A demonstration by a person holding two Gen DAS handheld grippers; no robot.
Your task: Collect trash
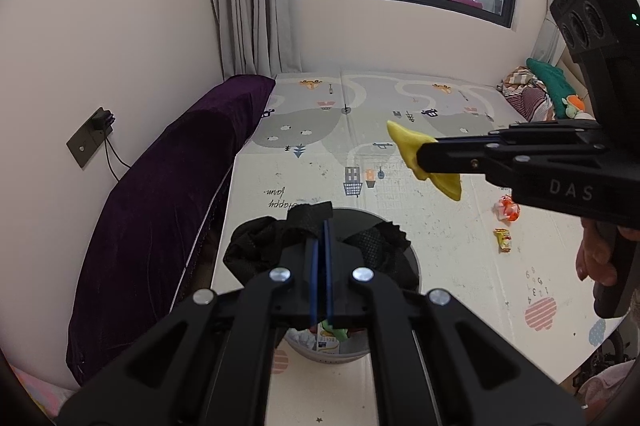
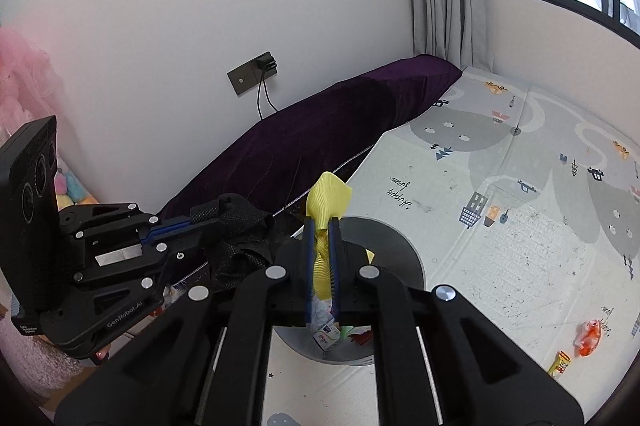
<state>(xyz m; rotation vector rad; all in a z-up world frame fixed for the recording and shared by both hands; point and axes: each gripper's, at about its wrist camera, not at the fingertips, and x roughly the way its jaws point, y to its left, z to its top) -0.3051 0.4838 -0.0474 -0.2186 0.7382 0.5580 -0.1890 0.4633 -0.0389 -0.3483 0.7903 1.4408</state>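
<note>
Bin (image 1: 394, 226) sits on the play mat (image 1: 440, 226) under both our grippers, trash already inside. Left gripper (image 1: 322, 226) — jaws pinched tight on the black mesh fabric (image 1: 372, 240) draped over the bin's rim. Right gripper (image 2: 322, 226) — jaws a little apart, yellow cloth scrap (image 2: 326, 197) between them; we can't tell whether the pads press on it. Two wrappers remain on the mat, right of the bin: orange one (image 1: 507, 208), yellow one (image 1: 503, 240) nearer.

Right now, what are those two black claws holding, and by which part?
Left gripper pinches the black mesh bag by its rim. Right gripper holds a yellow ribbed fabric scrap around its middle.
</note>
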